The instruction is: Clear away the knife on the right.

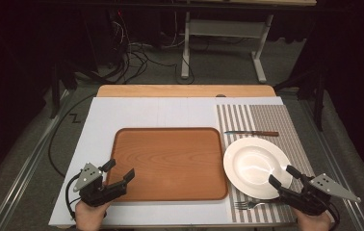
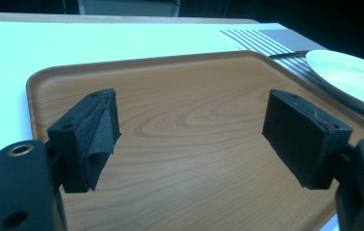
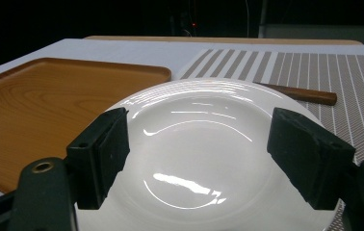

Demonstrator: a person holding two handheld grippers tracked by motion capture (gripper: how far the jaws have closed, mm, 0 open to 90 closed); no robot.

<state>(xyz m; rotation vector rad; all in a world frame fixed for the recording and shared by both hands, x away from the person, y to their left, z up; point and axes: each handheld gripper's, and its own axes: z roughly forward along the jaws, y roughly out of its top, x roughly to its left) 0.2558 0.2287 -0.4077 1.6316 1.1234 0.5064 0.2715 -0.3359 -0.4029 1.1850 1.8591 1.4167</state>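
Both tools gape wide, holding nothing: left tool (image 1: pixel 121 176) over the tray (image 1: pixel 170 161), right tool (image 1: pixel 283 176) over the plate (image 1: pixel 254 161); knife (image 1: pixel 252 133) beyond, fork (image 1: pixel 247 205) beside.

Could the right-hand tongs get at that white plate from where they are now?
Probably yes: the right tongs hang open at the near rim of the white plate, and nothing lies between them.

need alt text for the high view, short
A person's two hand-held grippers sit open at the near table edge: the left gripper over an empty wooden tray, the right gripper at a white plate. A knife lies beyond the plate and a fork before it on a striped placemat.
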